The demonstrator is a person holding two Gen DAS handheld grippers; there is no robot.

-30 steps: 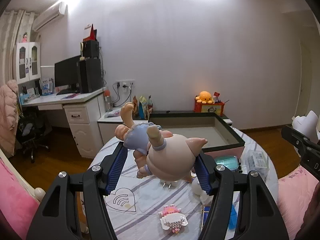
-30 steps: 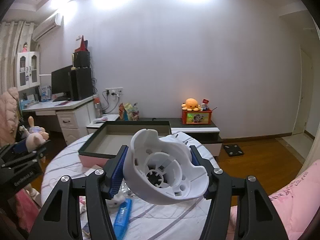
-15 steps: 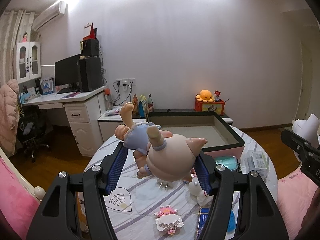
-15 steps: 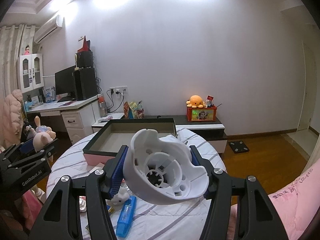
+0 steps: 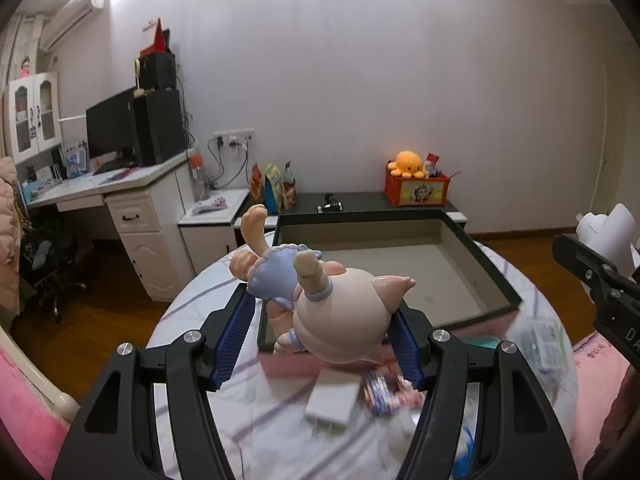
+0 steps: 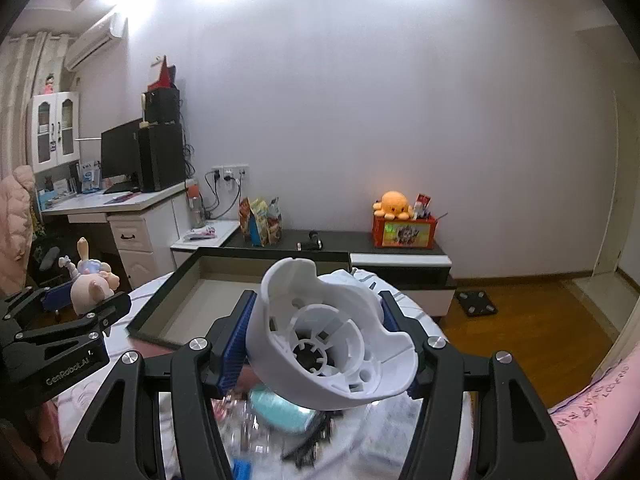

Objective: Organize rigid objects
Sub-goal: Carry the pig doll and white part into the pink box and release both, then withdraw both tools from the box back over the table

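Note:
My left gripper (image 5: 320,338) is shut on a pink pig figurine (image 5: 340,320) with a blue dress, held above the table's near side, just before the dark-rimmed open box (image 5: 476,264). My right gripper (image 6: 320,340) is shut on a white plastic shell part (image 6: 328,340), held above the table in front of the same box (image 6: 168,300). The left gripper with the pig shows at the left of the right wrist view (image 6: 86,300). The right gripper shows at the right edge of the left wrist view (image 5: 600,280).
On the round striped table (image 5: 192,300) lie a white charger block (image 5: 332,400), a colourful small pack (image 5: 384,392), a teal item (image 6: 280,408) and clear bags (image 5: 540,340). A desk with a monitor (image 5: 120,128) stands left. A low cabinet with an orange plush (image 5: 408,162) is behind.
Both grippers have moved forward toward the box, which now looks closer. The items on the table have slid down in both views. Both grips are unchanged.

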